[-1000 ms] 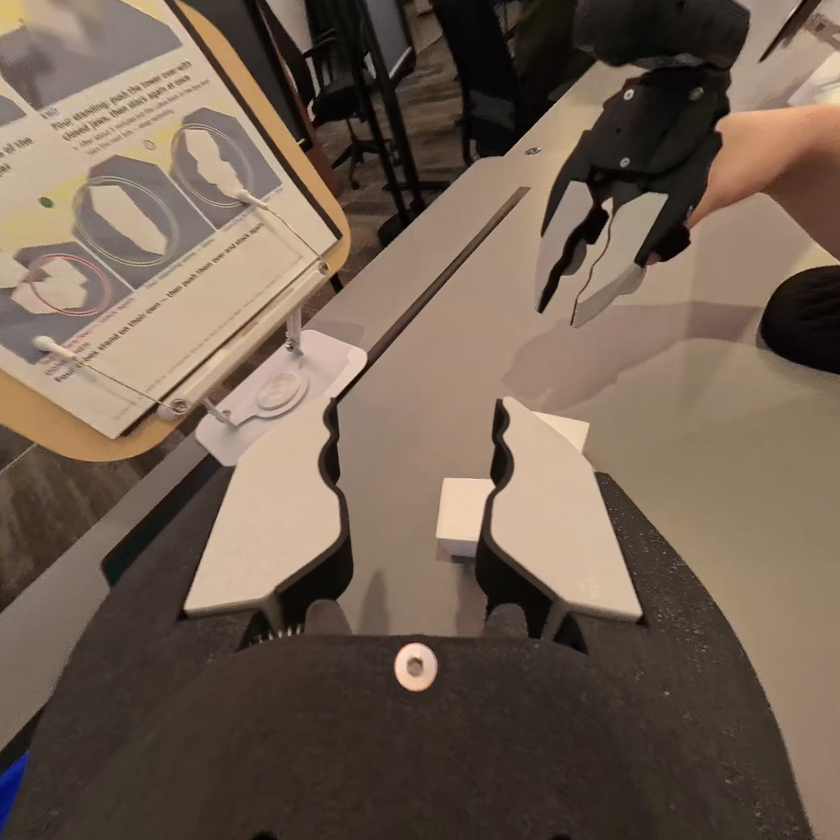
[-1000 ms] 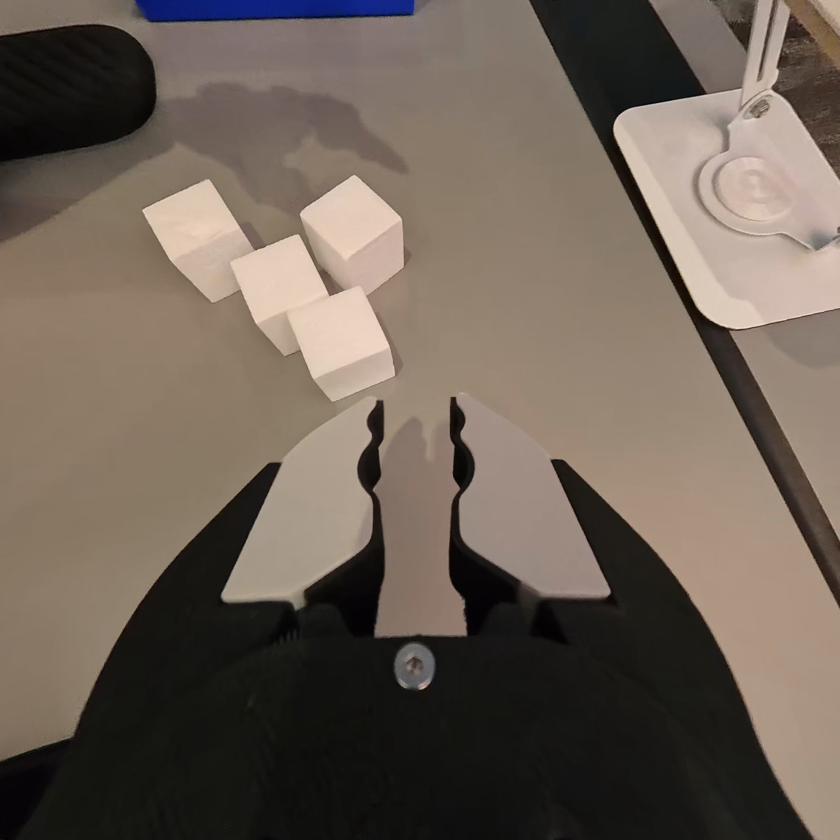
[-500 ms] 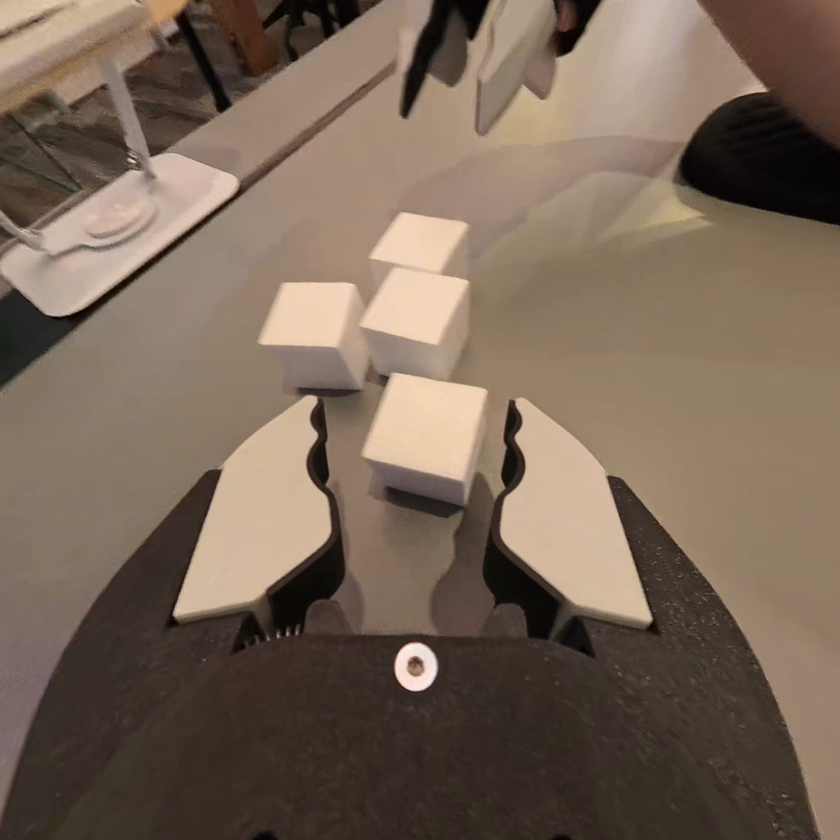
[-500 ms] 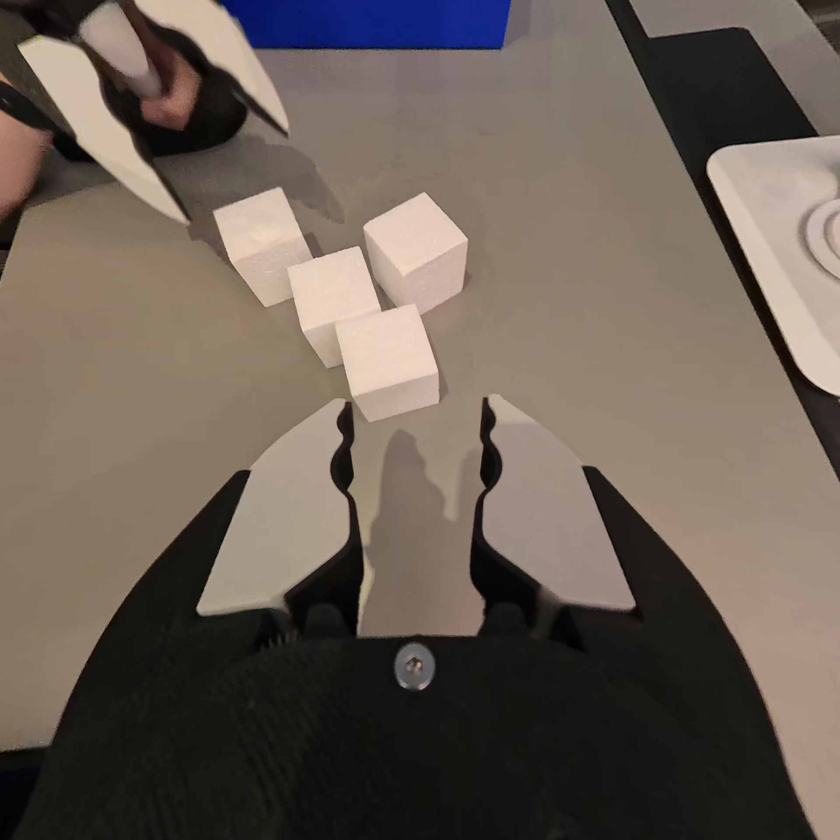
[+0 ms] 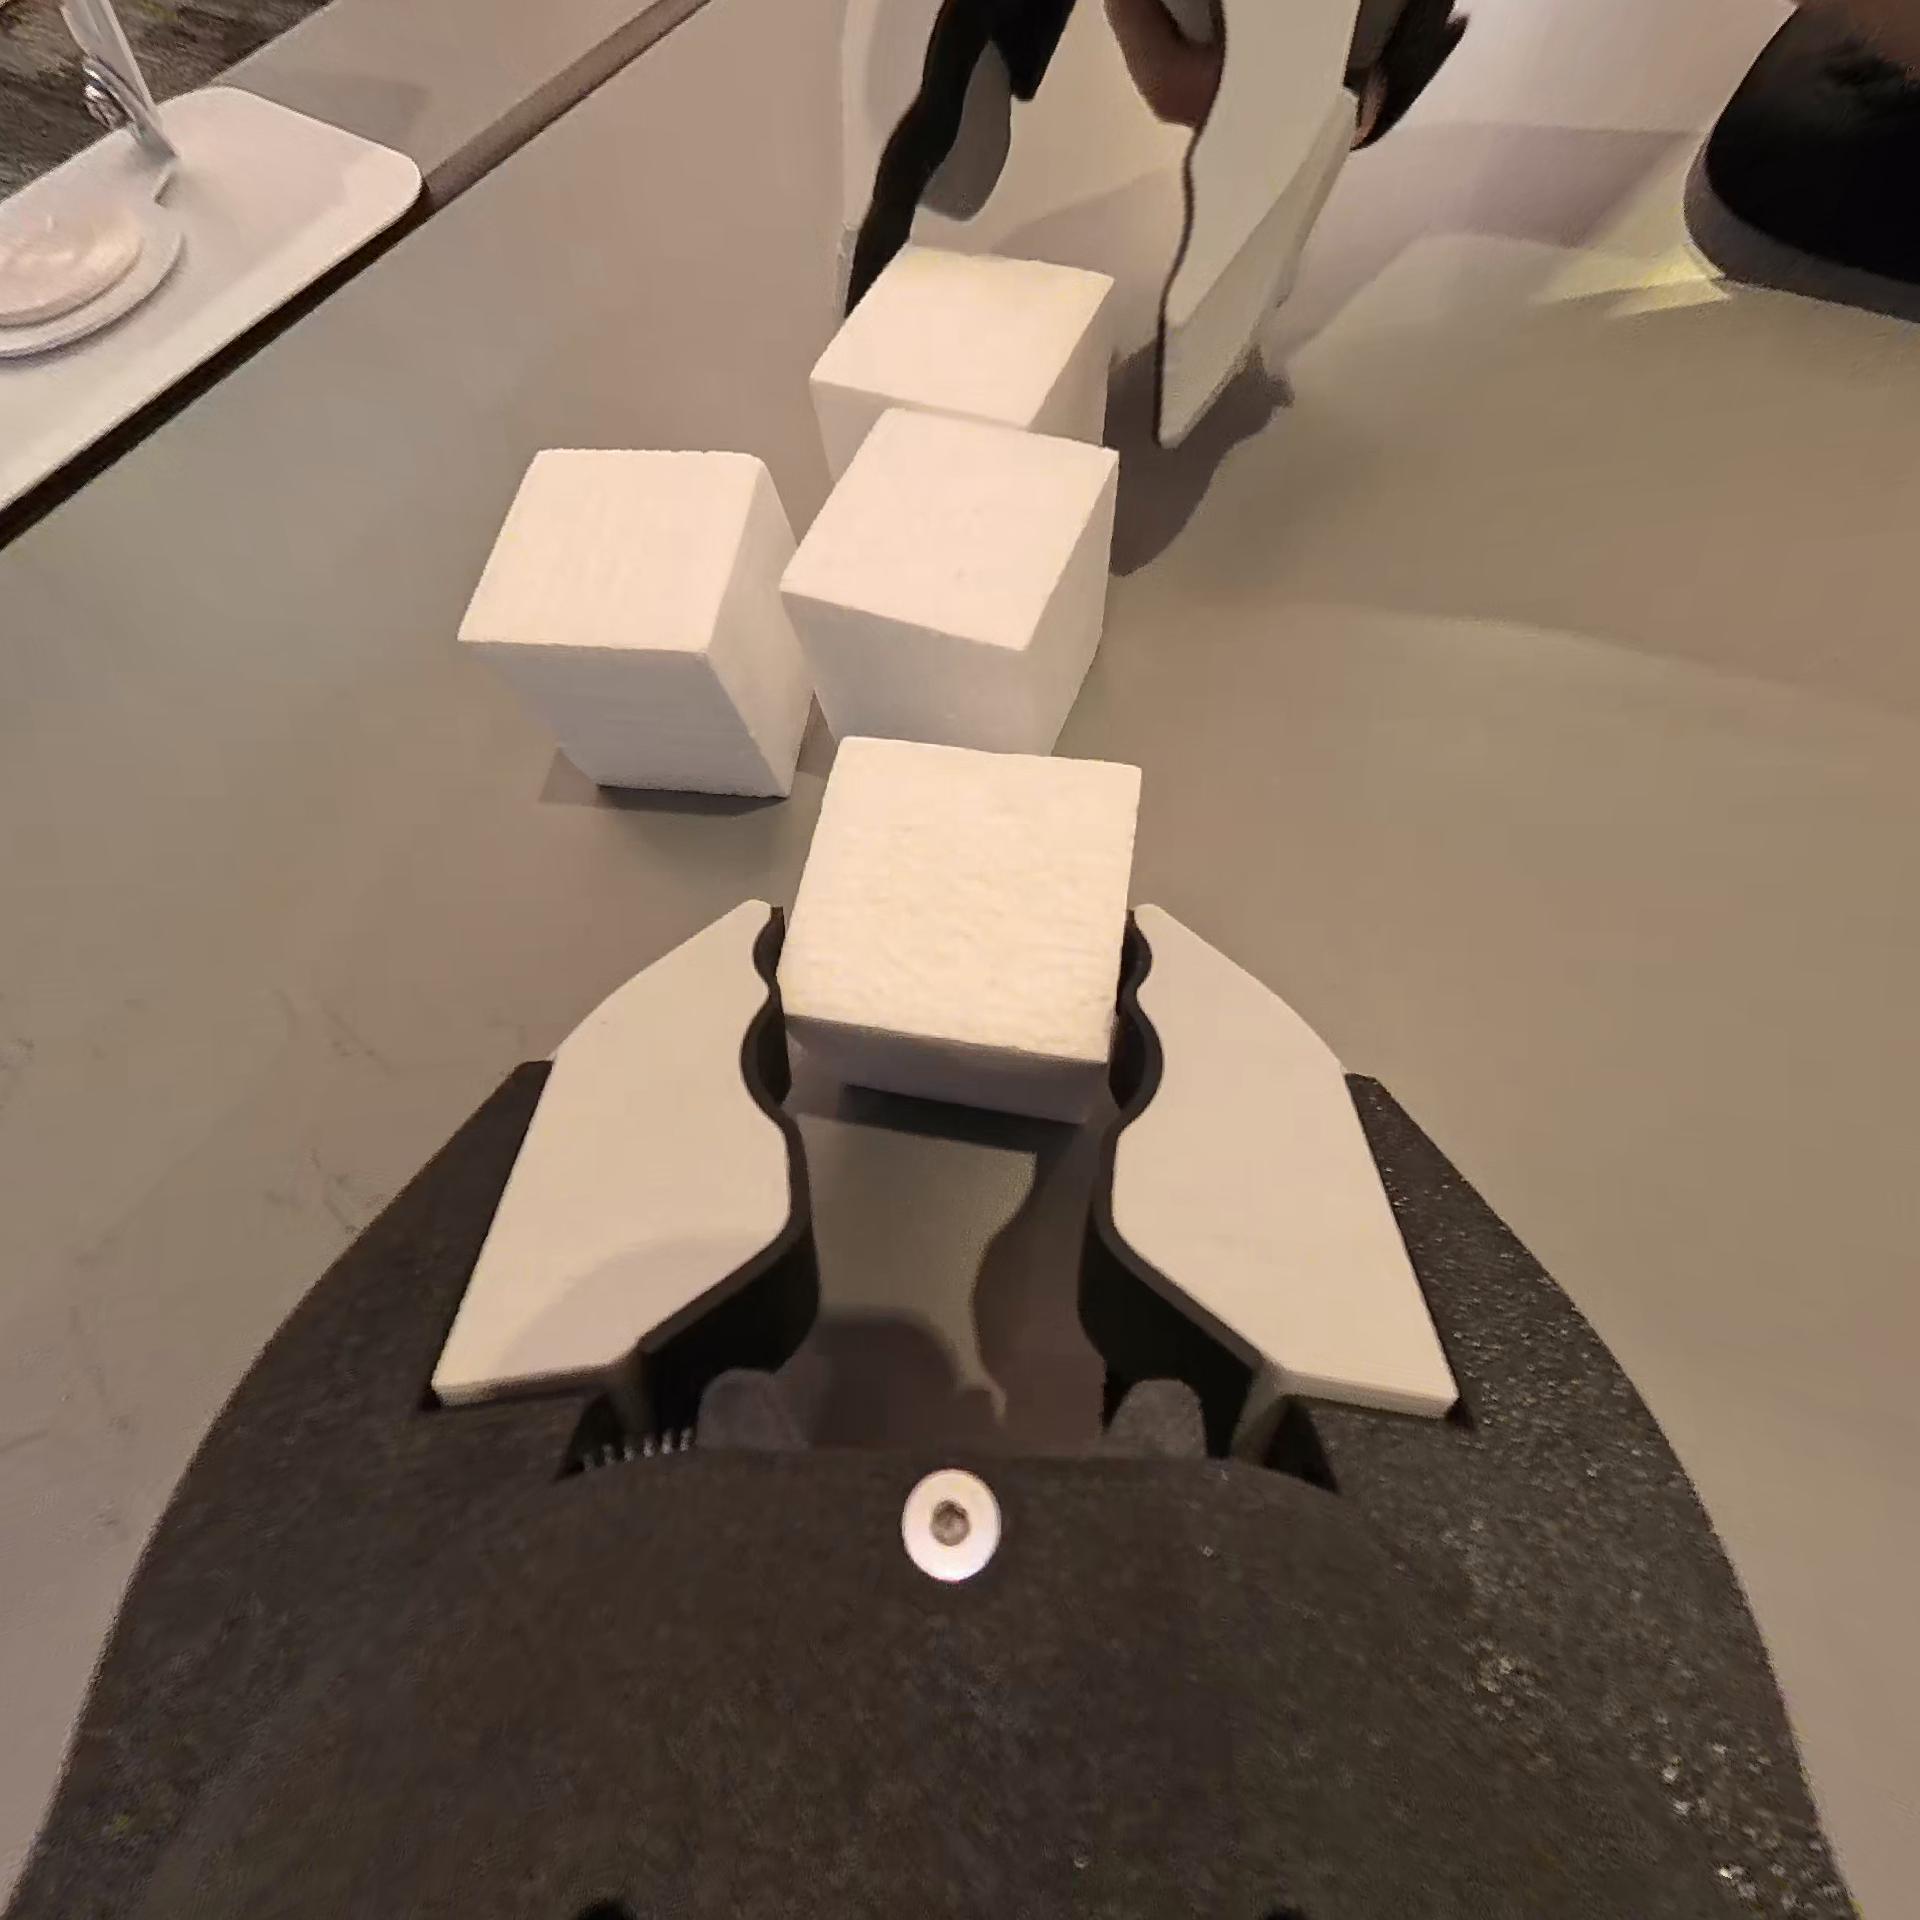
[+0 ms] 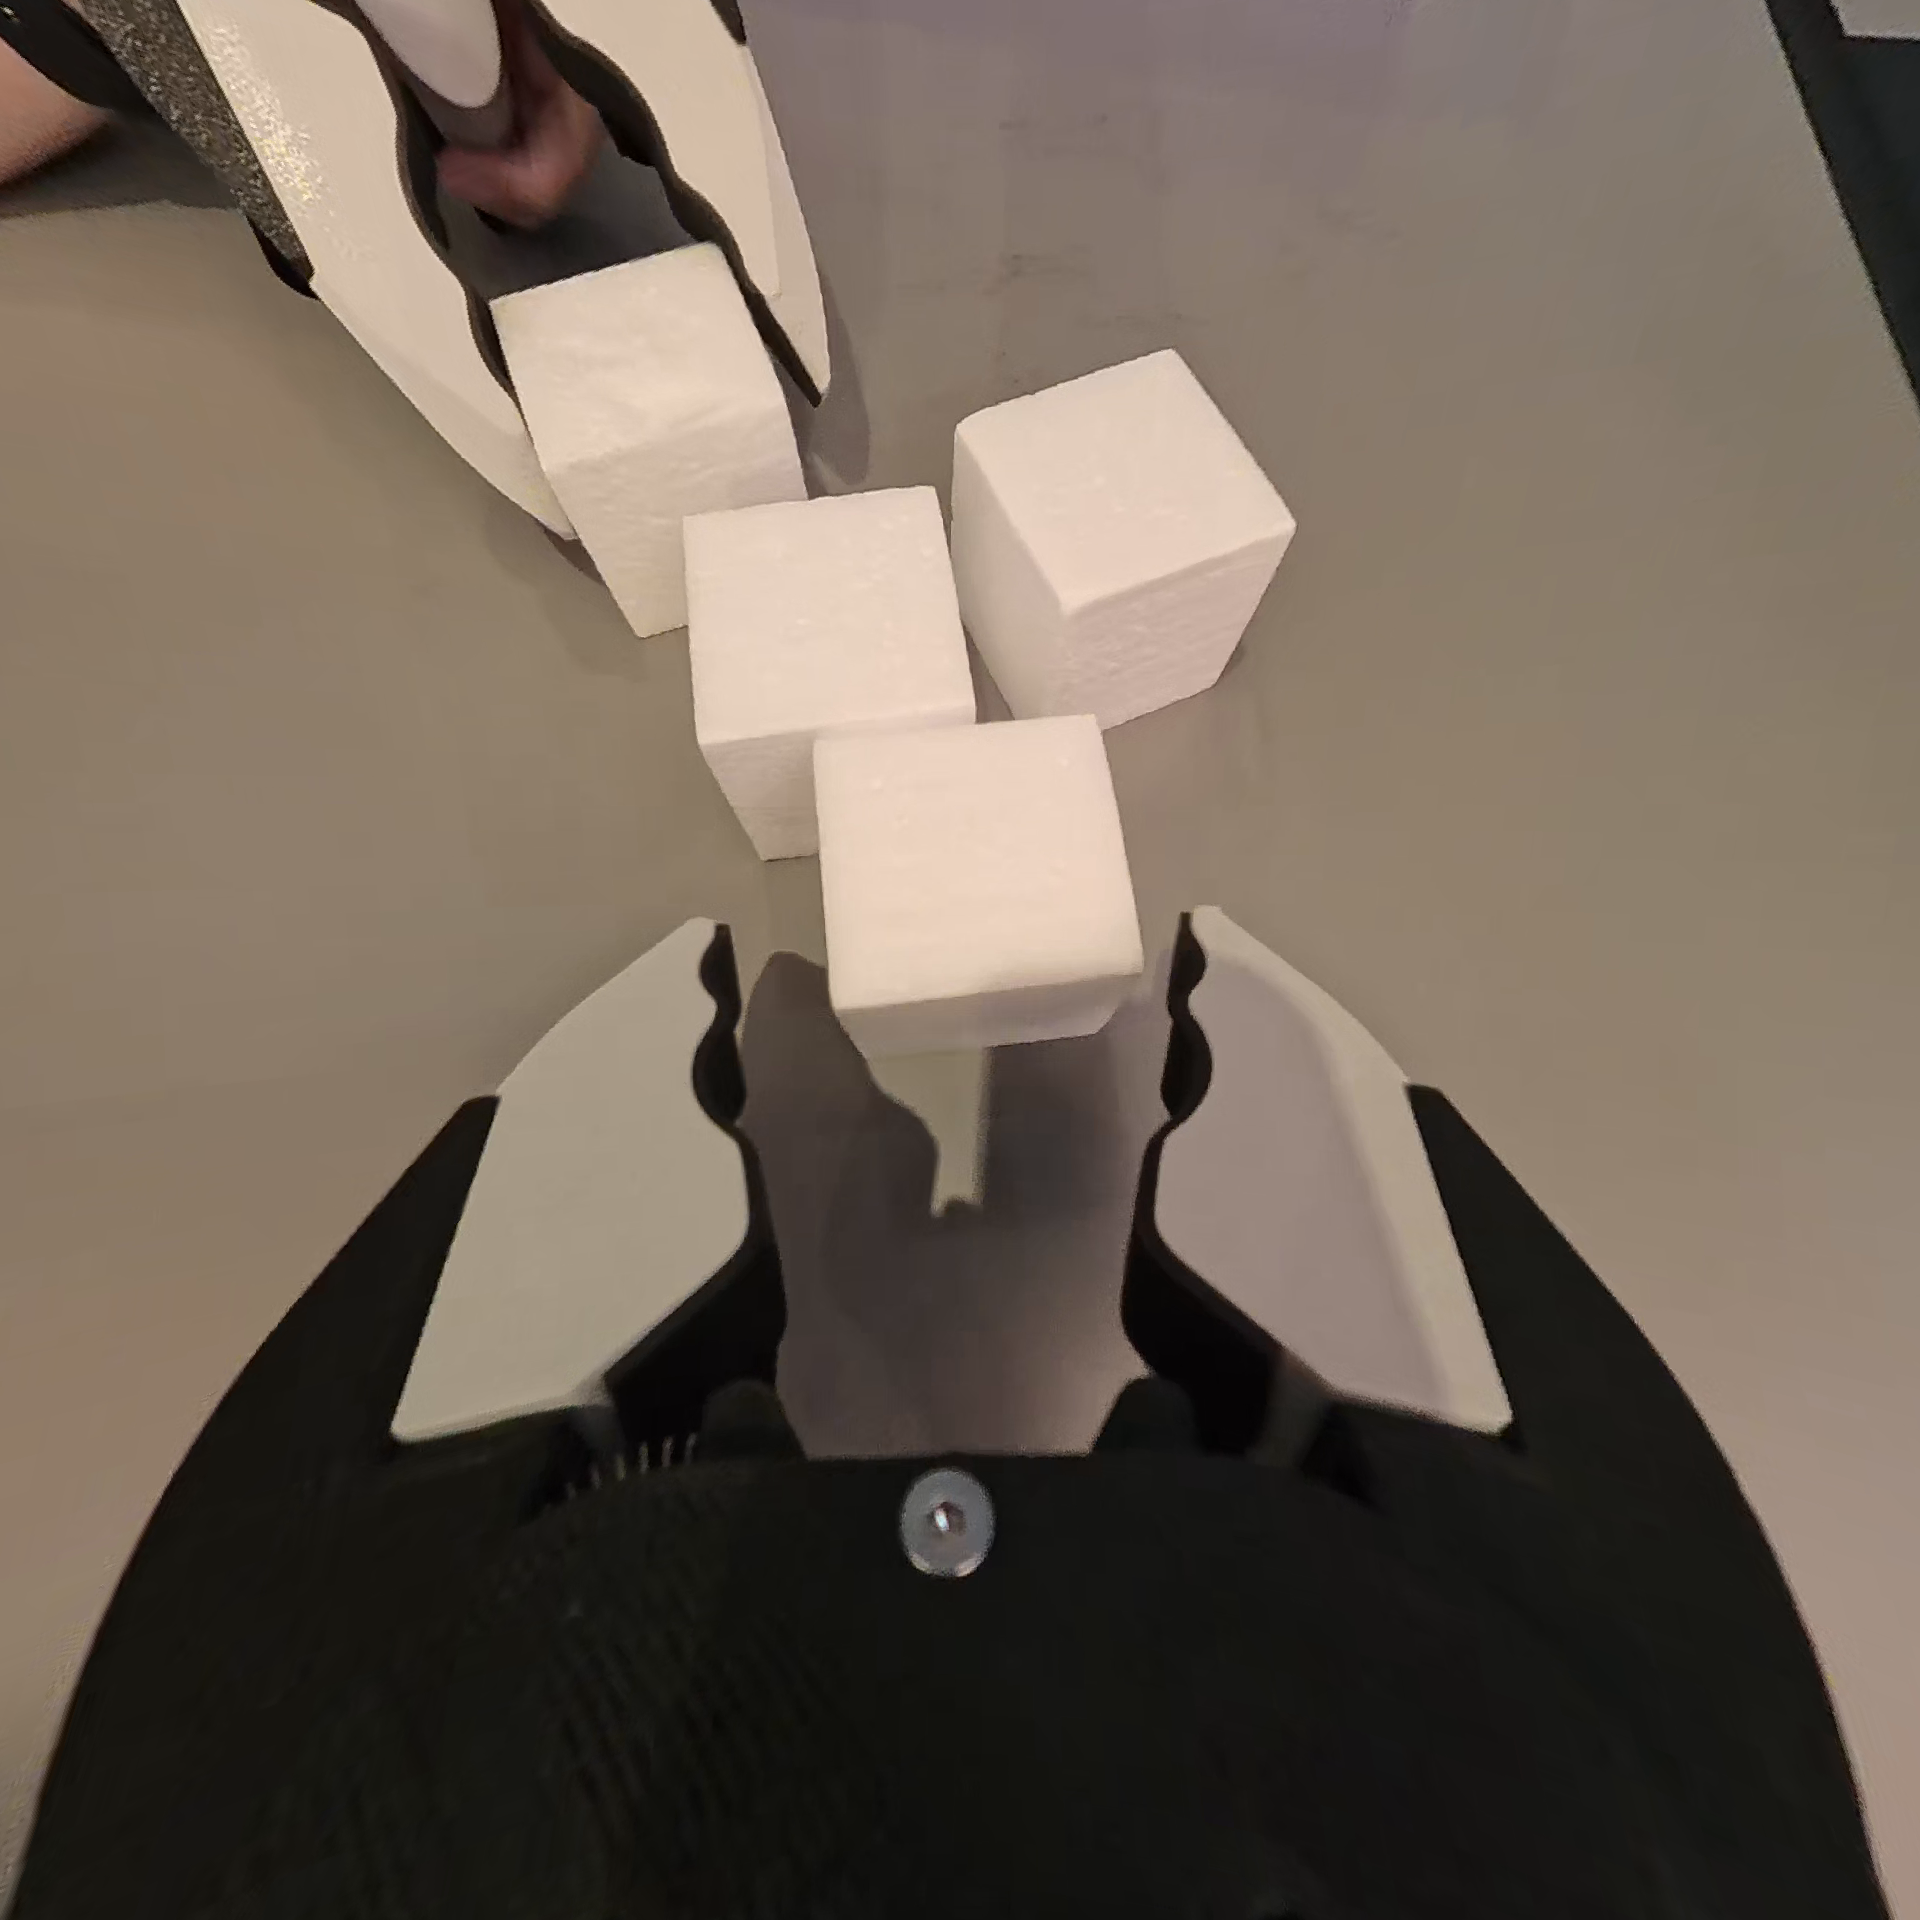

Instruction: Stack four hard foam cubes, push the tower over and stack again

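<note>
Four white foam cubes sit close together on the grey table [image 5: 1455, 831]. My left gripper [image 5: 954, 925] has its fingers pressed on both sides of the nearest cube [image 5: 956, 914]; the same gripper [image 6: 681, 457] and cube [image 6: 644, 416] show at the top left of the right wrist view. My right gripper [image 6: 954, 930] is open, its tips either side of the cube at the other end [image 6: 966, 883] with gaps on both sides; it also shows far off in the left wrist view [image 5: 1013, 364] around that cube [image 5: 966, 332]. A middle cube [image 5: 945, 582] and a side cube [image 5: 634, 634] stand between them.
A white stand base [image 5: 208, 208] lies at the far left past a dark table seam. A dark rounded object [image 5: 1818, 135] sits at the far right. A person's hand [image 6: 509, 177] holds the left gripper.
Both grippers have come down and in on the cube cluster from opposite ends. The left fingers have narrowed onto the end cube. The right fingers have opened wider.
</note>
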Available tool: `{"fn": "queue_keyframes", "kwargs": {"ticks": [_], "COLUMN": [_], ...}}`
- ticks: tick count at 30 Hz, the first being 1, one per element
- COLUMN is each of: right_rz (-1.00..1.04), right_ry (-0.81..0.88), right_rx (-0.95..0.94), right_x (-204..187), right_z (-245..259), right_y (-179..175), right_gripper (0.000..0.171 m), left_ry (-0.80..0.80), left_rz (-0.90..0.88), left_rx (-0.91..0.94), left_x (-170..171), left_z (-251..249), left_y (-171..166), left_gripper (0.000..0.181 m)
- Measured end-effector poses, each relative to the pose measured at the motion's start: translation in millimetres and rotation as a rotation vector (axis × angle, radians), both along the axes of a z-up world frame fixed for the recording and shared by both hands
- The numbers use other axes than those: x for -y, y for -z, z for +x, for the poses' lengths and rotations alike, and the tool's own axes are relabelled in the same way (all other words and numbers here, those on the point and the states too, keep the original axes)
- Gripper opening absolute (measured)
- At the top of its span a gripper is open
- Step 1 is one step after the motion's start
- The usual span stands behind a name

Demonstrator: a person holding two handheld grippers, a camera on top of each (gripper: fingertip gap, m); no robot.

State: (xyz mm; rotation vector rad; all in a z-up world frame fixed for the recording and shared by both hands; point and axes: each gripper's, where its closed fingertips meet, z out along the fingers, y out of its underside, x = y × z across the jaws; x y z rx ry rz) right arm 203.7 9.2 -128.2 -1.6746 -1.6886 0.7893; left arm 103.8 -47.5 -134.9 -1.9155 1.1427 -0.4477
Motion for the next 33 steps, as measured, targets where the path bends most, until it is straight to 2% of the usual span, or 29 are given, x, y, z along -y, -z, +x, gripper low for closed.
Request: {"fn": "queue_keyframes", "kwargs": {"ticks": [5,12,15,19,22,28,33], "right_rz": [-0.001,-0.031,-0.040,-0.072,-0.067,-0.006,0.029], "right_ry": [-0.019,0.001,0.009,0.040,0.084,0.171,0.186], "right_rx": [-0.024,-0.041,-0.040,-0.061,-0.099,-0.217,-0.244], "right_x": [2,-1,-2,-6,-11,-15,-14], "right_z": [-2,6,14,35,57,98,108], "right_y": [-1,-4,-6,-18,-38,-86,-102], "right_gripper": [0.058,0.058,0.058,0.058,0.058,0.058,0.058], "left_ry": [-0.019,-0.031,-0.015,0.072,0.189,0.281,0.275], "left_rz": [0.018,0.035,0.072,0.141,0.118,0.064,0.053], "left_rx": [0.023,0.044,0.059,0.065,0.075,0.000,-0.034], "left_x": [-2,-3,-4,-12,-16,-29,-33], "left_z": [-3,-7,-4,16,43,64,62], "left_y": [-7,-14,-30,-68,-80,-67,-57], "left_gripper": [0.060,0.060,0.060,0.060,0.060,0.060,0.060]}}
